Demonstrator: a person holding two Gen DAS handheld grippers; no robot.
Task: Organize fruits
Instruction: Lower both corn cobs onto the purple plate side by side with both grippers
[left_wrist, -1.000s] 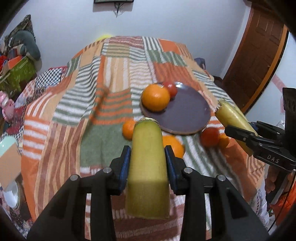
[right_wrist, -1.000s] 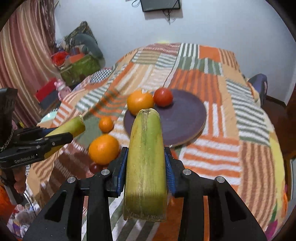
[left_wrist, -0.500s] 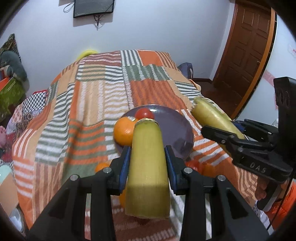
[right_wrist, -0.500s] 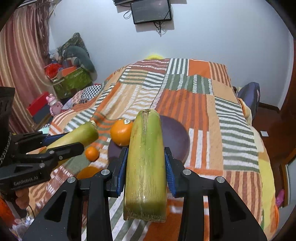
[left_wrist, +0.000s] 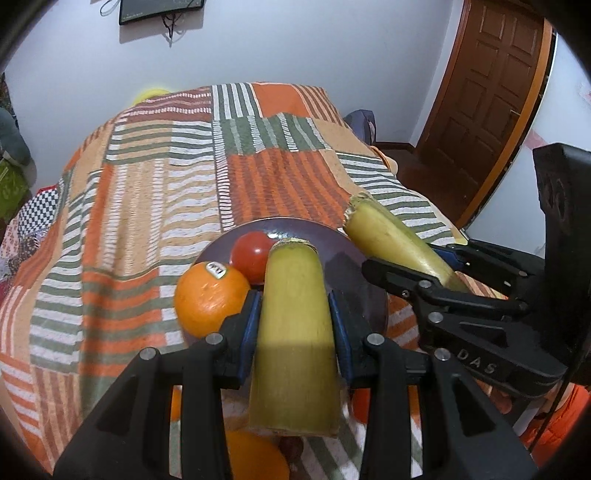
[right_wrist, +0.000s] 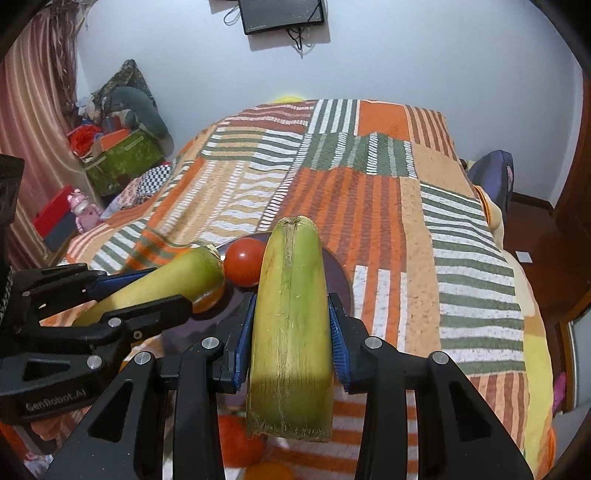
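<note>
Two long yellow-green husked stalk pieces are held up over a bed covered by a striped orange, green and white patchwork blanket (left_wrist: 155, 206). One stalk piece (left_wrist: 295, 332) is pinched between the blue pads of the left gripper (left_wrist: 295, 325), whose black fingers are closed tight on its sides. The other stalk piece (right_wrist: 290, 325) is clamped the same way in the right gripper (right_wrist: 291, 325). Each piece sticks out forward past the fingertips. In the left view, the right gripper's piece is seen just to the right, over the rim of a round dark purple plate (left_wrist: 351, 258). On the plate lie a big orange with a small white sticker (left_wrist: 210, 299) and a shiny red tomato (left_wrist: 253, 254), and they are touching. More orange fruits (left_wrist: 255, 458) are seen on the blanket below the grippers, partly hidden. A brown wooden door (left_wrist: 487, 92) is seen at the right, and a dark flat screen (right_wrist: 282, 14) is fixed on the white wall.
</note>
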